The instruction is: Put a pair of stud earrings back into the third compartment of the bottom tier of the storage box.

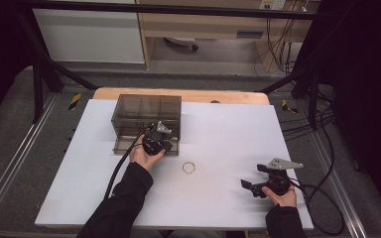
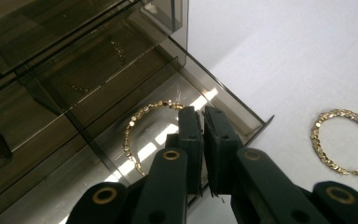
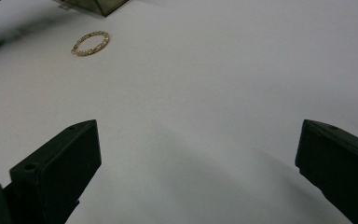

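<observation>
Item one: a smoked-acrylic organiser box (image 1: 146, 111), set at the far left of the white bench (image 1: 228, 129), with a shallow drawer (image 2: 233, 100) pulled out toward the person.

Item two: a gold chain bracelet (image 2: 137, 128), seen in the left gripper view hanging in a curve over the open drawer. One end is pinched between the jaws of the left gripper (image 2: 203, 114), which are closed on it (the pads nearly meet around the thin chain). In the high view the left gripper (image 1: 157, 140) is held at the box's front edge, over the drawer.

Item three: a second gold bracelet (image 1: 189, 168), laid flat as a ring on the bare bench, near the box's front right corner and between the two hands. It is also seen in the left gripper view (image 2: 342, 140) and in the right gripper view (image 3: 90, 43).

Item four: the right gripper (image 1: 255, 187), held low over the bench at the near right, well apart from both bracelets. Its jaws are spread wide, with nothing between them.
</observation>
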Demonstrator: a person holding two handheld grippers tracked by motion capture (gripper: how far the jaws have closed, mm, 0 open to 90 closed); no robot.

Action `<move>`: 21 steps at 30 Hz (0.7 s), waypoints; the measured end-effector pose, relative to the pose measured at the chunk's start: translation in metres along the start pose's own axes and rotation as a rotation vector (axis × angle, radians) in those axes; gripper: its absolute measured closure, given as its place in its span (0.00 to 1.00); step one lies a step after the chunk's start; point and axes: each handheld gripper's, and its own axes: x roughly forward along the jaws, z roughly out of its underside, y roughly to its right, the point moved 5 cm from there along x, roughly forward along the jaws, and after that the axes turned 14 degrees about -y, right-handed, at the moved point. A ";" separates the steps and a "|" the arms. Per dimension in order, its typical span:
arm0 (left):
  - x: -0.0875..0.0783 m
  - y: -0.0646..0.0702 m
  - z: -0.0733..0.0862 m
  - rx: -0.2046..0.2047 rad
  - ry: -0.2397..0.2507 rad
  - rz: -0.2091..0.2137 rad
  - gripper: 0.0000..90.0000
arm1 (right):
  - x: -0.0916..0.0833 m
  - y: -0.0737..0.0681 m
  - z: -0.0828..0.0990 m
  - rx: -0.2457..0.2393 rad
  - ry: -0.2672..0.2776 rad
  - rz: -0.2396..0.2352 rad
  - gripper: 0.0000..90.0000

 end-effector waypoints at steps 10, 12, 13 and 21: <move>-0.008 -0.003 -0.001 -0.015 0.027 -0.010 0.86 | 0.000 0.000 0.000 0.003 0.000 -0.001 0.01; -0.012 -0.003 -0.001 -0.016 0.033 -0.017 0.82 | 0.000 0.000 0.000 0.002 0.000 0.000 0.01; -0.014 -0.004 0.000 -0.012 0.033 -0.020 0.81 | 0.000 0.000 0.000 0.000 0.000 0.000 0.01; -0.030 0.000 0.004 -0.019 0.034 -0.012 0.63 | 0.000 0.000 0.000 0.001 0.001 -0.001 0.01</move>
